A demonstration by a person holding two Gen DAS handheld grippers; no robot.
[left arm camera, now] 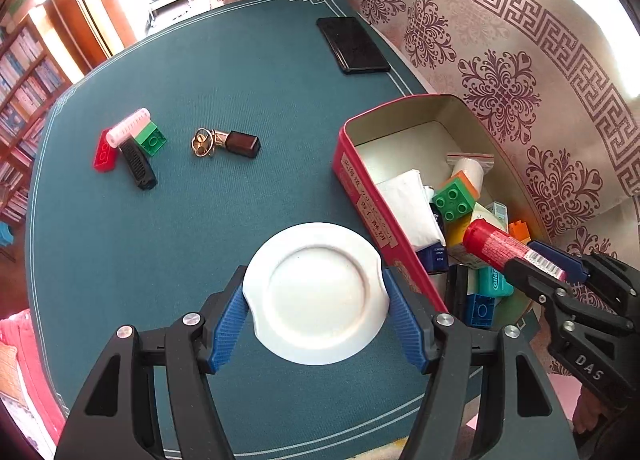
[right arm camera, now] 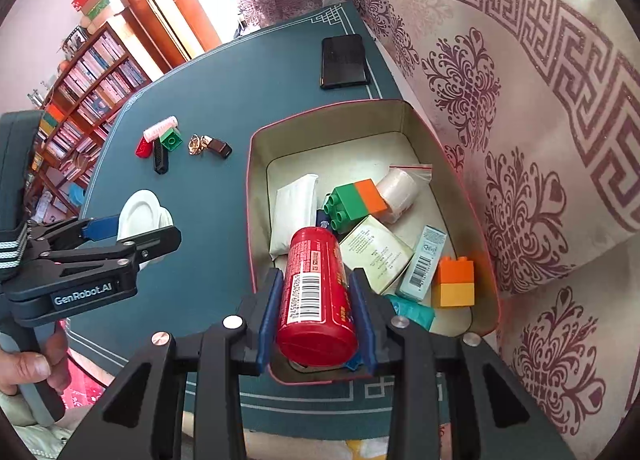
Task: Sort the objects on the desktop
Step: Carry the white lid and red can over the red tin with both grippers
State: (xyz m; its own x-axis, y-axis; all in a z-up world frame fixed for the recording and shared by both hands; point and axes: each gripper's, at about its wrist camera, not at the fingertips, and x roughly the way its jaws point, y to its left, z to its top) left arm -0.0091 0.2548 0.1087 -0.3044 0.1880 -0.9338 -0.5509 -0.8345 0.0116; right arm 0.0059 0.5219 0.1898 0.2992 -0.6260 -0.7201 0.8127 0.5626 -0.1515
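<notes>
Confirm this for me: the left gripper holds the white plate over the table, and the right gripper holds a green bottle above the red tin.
One detail is wrong: the bottle is red, not green, as the right wrist view shows. The right gripper does hold it above the red tin, and the left gripper holds the white plate over the table.

We see a worktop (left arm camera: 240,72) covered in teal cloth with a pale line border. At the upper middle of the frame lies a black phone (left arm camera: 353,45). At the left a red brick (left arm camera: 105,151), a green brick (left arm camera: 151,138), a pink roller (left arm camera: 129,127) and a black comb (left arm camera: 139,164) cluster together, touching. Just right of them lies a brown key fob (left arm camera: 242,143) with gold rings (left arm camera: 202,142). At the right stands a red tin (left arm camera: 360,184)
</notes>
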